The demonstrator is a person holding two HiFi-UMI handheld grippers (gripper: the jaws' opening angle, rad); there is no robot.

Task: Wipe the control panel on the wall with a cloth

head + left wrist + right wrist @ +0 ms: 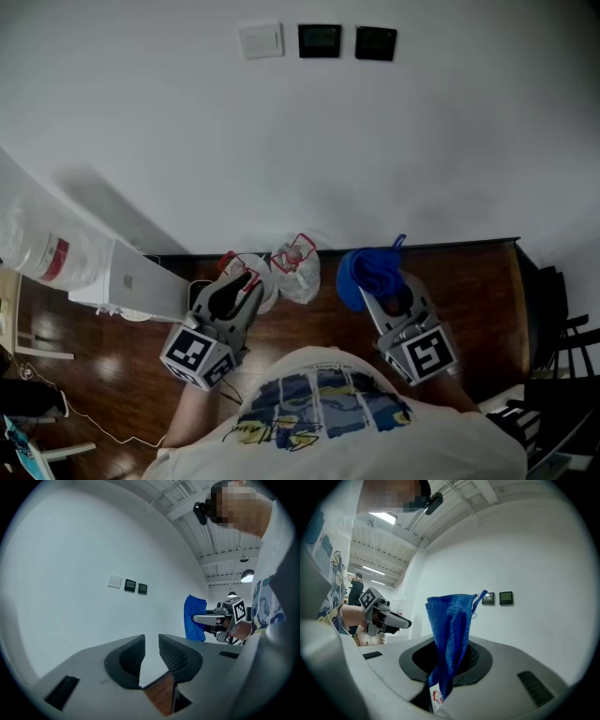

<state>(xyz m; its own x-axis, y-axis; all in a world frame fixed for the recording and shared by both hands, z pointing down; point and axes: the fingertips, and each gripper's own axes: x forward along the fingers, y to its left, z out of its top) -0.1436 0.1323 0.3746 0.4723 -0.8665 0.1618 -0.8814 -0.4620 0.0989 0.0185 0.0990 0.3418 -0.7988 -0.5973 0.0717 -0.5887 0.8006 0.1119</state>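
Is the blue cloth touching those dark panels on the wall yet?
Apart. In the head view, a wide stretch of bare wall separates the blue cloth from the dark panels.

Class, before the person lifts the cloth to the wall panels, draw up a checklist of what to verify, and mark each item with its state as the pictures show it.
1. Blue cloth clamped in the right gripper: ok, jaws shut on it.
2. Left gripper free: ok, jaws apart, nothing between them.
3. Target in view: ok, dark control panel and second dark panel sit beside a white switch plate.
4. Cloth stands past the jaws for wiping: ok.
5. Cloth at the panels: not ok, held low, apart from them.
6. Cloth damp or dry: cannot tell.
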